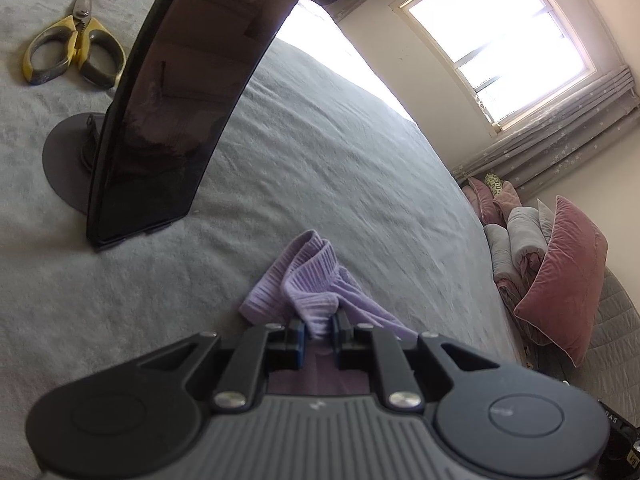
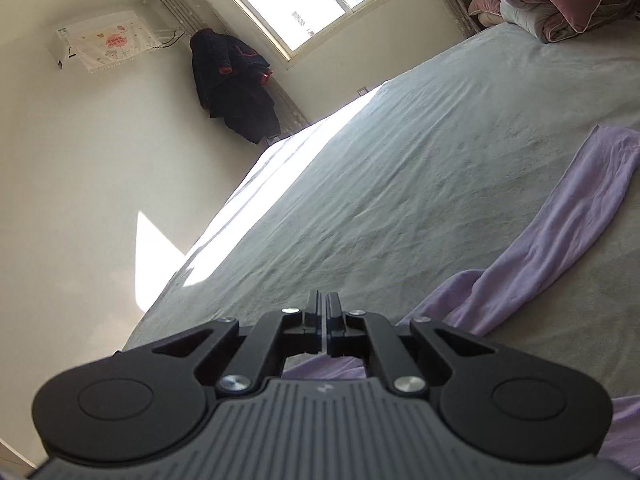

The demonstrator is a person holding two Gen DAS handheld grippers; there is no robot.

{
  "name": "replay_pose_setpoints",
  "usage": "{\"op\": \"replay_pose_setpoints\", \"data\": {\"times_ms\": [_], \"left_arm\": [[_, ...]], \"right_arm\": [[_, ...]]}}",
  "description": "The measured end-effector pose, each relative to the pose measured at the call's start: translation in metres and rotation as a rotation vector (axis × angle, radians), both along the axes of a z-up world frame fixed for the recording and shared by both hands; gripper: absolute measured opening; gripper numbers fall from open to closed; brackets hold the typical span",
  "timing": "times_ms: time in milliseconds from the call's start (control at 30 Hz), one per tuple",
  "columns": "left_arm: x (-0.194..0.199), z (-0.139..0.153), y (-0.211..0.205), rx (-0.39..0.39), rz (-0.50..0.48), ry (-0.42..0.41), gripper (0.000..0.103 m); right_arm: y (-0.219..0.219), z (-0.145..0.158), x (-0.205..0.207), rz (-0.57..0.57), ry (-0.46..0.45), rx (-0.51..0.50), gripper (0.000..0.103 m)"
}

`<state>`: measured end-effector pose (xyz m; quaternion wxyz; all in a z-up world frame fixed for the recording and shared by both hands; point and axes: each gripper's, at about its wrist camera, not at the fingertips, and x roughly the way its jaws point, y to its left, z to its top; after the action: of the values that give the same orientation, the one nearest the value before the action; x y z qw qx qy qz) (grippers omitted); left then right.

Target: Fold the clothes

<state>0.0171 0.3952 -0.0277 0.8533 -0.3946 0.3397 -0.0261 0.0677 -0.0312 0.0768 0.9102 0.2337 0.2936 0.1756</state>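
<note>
A lilac ribbed garment (image 1: 308, 284) lies bunched on the grey bedspread (image 1: 340, 160). My left gripper (image 1: 320, 326) is shut on a ribbed edge of it, and the cloth bulges out between the pads. In the right wrist view a long sleeve of the same lilac garment (image 2: 560, 232) stretches across the bedspread (image 2: 400, 180) to the right and passes under the gripper body. My right gripper (image 2: 324, 304) is shut, its fingers pressed flat together with no cloth showing between them, raised above the bed.
A tall dark curved panel (image 1: 172, 100) on a round base (image 1: 68, 160) stands on the bed to the left, with yellow-handled pliers (image 1: 74, 44) behind it. Pink and grey pillows (image 1: 560, 272) are piled on the right. A dark coat (image 2: 232, 84) hangs by the window.
</note>
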Motion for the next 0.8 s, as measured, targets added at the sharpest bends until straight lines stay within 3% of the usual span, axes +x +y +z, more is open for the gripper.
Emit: {"op": "replay_pose_setpoints", "data": {"times_ms": [67,233,267,333,533,700,800], "left_arm": [[-0.002,0.0,0.0,0.0,0.002,-0.002,0.014],[-0.005,0.004,-0.004,0.015,0.0,-0.027,0.014],[-0.005,0.005,-0.005,0.021,0.0,-0.028,0.014],[-0.004,0.005,-0.007,0.036,0.0,-0.021,0.014],[0.0,0.003,-0.008,0.043,0.022,-0.014,0.014],[0.002,0.005,-0.01,0.039,0.039,-0.024,0.014],[0.004,0.004,-0.014,0.059,0.038,-0.016,0.014]], "right_arm": [[0.004,-0.012,-0.01,0.042,0.025,-0.08,0.006],[-0.003,-0.045,-0.007,0.061,0.148,-0.081,0.021],[-0.007,-0.048,-0.005,0.044,0.161,-0.084,0.038],[-0.02,-0.055,0.001,-0.013,0.194,-0.063,0.059],[-0.069,-0.087,0.024,-0.19,0.365,0.064,0.059],[-0.108,-0.121,0.05,-0.296,0.421,0.268,0.059],[-0.115,-0.126,0.065,-0.33,0.397,0.296,0.059]]}}
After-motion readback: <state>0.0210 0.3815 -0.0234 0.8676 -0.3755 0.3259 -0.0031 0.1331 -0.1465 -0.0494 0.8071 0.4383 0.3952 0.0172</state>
